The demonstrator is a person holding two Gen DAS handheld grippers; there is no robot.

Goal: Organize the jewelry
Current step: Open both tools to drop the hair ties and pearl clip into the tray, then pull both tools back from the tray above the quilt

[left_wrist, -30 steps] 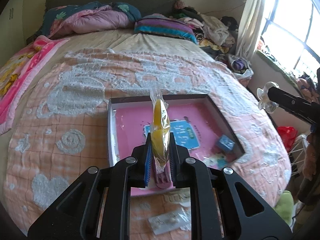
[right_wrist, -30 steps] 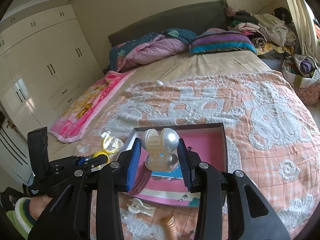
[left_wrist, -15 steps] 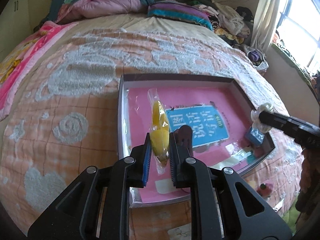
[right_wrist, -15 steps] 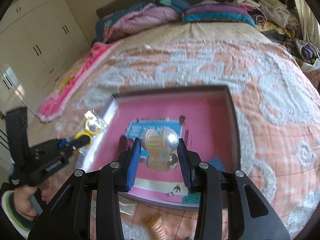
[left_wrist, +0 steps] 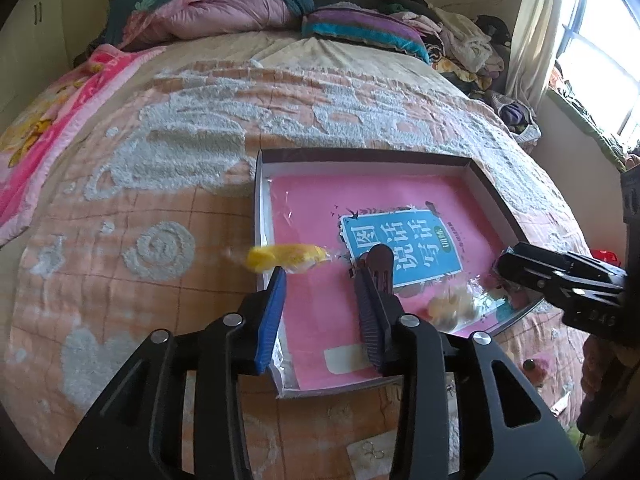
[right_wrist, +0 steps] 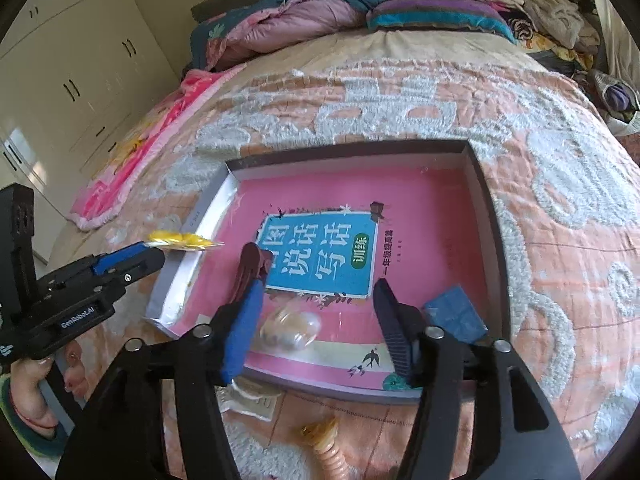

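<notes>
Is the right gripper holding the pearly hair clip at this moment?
No: the right gripper is open, and the pearly hair clip lies blurred in the box between its fingers.

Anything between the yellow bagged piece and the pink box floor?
Only the box's left wall: the blurred yellow bagged piece overlaps it, partly outside. Pink floor beside it looks bare; the brown hair clip lies further right.

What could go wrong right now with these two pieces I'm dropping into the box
1. The yellow piece in its clear bag is blurred in mid-air right over the box's left wall, below the open left gripper; it may land outside on the bedspread.
2. The pearly clip is blurred near the box's near edge, under the open right gripper, and might bounce out.
</notes>
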